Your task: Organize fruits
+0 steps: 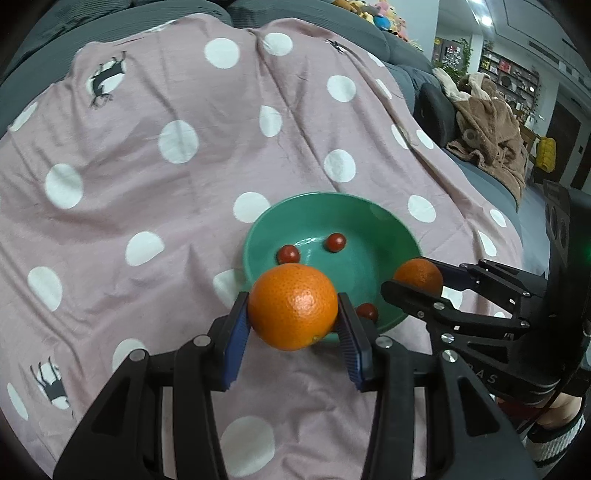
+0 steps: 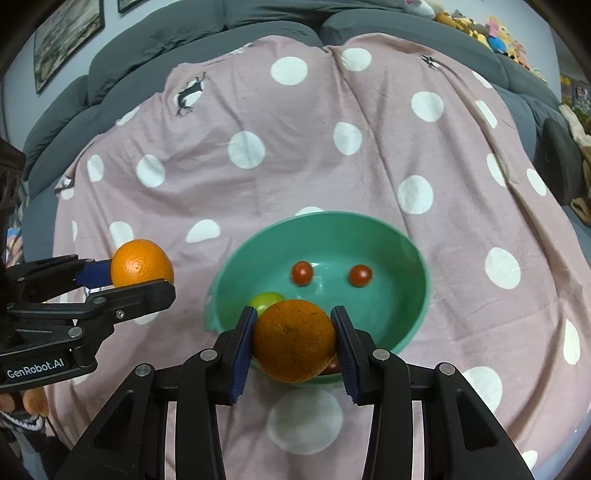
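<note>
A green bowl [image 1: 369,218] sits on a pink polka-dot cloth [image 1: 166,184]; it also shows in the right wrist view [image 2: 413,295]. In it lie small red tomatoes [image 1: 335,242] [image 2: 302,273] and a green fruit [image 2: 266,300]. My left gripper [image 1: 293,314] is shut on an orange [image 1: 293,306], held above the bowl's near-left rim; it shows in the right wrist view [image 2: 142,263] left of the bowl. My right gripper [image 2: 293,341] is shut on a second orange [image 2: 293,339] over the bowl's near edge; this orange shows in the left wrist view [image 1: 418,277] at the bowl's right rim.
The cloth covers a grey sofa [image 2: 184,40]. A brown blanket [image 1: 487,133] lies on the sofa to the right. Plush toys [image 2: 491,33] sit along the sofa back. Shelves [image 1: 509,77] stand in the room beyond.
</note>
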A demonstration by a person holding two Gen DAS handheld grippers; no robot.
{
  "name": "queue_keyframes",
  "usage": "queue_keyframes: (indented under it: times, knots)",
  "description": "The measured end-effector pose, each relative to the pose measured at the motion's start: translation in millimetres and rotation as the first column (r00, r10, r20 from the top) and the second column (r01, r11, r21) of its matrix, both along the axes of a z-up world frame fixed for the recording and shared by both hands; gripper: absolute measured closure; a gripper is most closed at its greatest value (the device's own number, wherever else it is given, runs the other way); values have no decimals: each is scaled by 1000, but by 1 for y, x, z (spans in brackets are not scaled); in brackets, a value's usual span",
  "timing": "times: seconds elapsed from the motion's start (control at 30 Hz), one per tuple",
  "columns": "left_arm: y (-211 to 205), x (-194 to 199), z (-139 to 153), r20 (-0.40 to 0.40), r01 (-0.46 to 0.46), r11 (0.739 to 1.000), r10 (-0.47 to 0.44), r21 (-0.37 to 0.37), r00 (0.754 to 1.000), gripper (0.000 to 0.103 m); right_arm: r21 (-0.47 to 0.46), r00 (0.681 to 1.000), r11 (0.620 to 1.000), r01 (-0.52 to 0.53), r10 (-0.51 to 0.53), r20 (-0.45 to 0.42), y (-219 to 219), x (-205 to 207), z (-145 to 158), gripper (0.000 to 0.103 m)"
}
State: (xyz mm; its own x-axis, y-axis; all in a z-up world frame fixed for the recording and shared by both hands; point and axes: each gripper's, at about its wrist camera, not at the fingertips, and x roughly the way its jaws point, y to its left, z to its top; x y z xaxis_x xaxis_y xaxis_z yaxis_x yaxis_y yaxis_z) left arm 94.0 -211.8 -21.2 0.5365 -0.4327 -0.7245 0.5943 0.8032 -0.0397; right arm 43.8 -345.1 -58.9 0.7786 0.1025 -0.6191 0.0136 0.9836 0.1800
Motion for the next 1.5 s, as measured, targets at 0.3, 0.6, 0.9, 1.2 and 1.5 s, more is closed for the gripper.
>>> queue_keyframes:
  times: [0.3, 0.6, 0.9, 1.2, 1.5]
  knots:
    - [-24, 20, -16, -32, 24, 1000, -23, 19, 999, 58, 3, 1000, 1000, 21, -21, -10, -17, 16, -5, 60]
    - [-36, 43, -36, -85, 22, 999, -19, 32, 996, 58, 4, 999, 1000, 24, -24, -42, -25, 35, -15, 60]
    - [-51, 60, -56, -133, 29, 996, -18, 82, 991, 58, -20, 995, 999, 26, -27, -99, -28, 54, -27, 60]
    - [-56, 67, -65, -163, 38, 988, -14, 149, 986, 57, -59, 984, 997, 42, -52, -169, -28, 62, -36, 60]
    - [-49, 54, -29, -94, 5, 991, 7, 131, 996, 18, -88, 979, 991, 106, -119, -165, -40, 47, -19, 57]
